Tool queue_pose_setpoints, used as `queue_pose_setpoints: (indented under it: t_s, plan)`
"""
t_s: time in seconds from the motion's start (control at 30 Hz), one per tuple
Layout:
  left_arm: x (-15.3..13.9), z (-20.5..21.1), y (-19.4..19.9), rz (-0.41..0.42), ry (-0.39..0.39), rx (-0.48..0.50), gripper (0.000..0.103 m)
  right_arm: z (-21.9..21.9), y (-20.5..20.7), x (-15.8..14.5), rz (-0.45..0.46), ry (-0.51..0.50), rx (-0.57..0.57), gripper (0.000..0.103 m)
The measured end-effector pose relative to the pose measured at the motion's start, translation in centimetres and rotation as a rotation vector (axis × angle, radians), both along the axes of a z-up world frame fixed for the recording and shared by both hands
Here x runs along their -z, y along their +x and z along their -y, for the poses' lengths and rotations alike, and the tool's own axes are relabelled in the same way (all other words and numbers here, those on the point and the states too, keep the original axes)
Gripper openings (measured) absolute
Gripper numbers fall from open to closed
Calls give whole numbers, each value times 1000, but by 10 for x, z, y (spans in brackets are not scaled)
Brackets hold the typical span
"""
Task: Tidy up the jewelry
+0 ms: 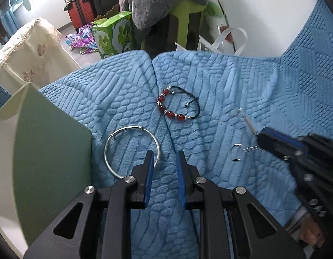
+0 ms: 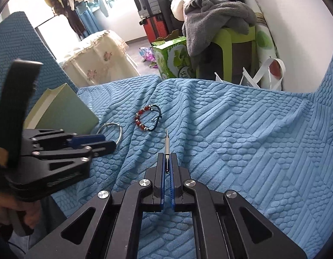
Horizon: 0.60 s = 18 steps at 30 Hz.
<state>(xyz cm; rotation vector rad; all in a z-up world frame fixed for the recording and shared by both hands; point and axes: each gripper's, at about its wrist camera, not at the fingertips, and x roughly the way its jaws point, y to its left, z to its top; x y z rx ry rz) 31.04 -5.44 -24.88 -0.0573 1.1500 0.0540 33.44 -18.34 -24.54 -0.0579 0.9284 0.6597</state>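
Observation:
A silver bangle (image 1: 127, 149) lies on the blue textured blanket (image 1: 209, 82), just ahead of my left gripper (image 1: 165, 155), which is open and empty; its left finger overlaps the bangle's right side. A red bead bracelet (image 1: 175, 105) on a black cord lies farther ahead. My right gripper (image 2: 166, 157) is shut on a thin silver piece (image 2: 166, 144) that sticks out forward between the pads. In the left wrist view the right gripper (image 1: 261, 138) holds this clear and silver piece (image 1: 241, 149), which has a ring-shaped end. The bangle (image 2: 114, 132) and bracelet (image 2: 148, 118) show left of it.
A green box (image 1: 43, 151) with a pale open lid stands at the left edge of the blanket, next to the bangle. Beyond the blanket's far edge are a green carton (image 1: 114, 34), a lime stool (image 1: 188, 19) under grey clothes, a white bag (image 1: 222, 41) and a covered table (image 1: 30, 54).

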Motion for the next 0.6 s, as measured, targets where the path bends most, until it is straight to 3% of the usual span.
queue_pose_setpoints:
  t_s: [0.13,0.23,0.4,0.6]
  plan:
    - [11,2,3,-20,18,5,20,2,4,-1,-11,20,11,2]
    - [12,4,4,-12,26,2,10,2,3,-1,-12,21,7,2]
    - [12,4,2,5,24,4,4,4,4,2,-29,24,10,2]
    - [10,6,-3,11,7,22,3,3,1,6,-55,22,9,2]
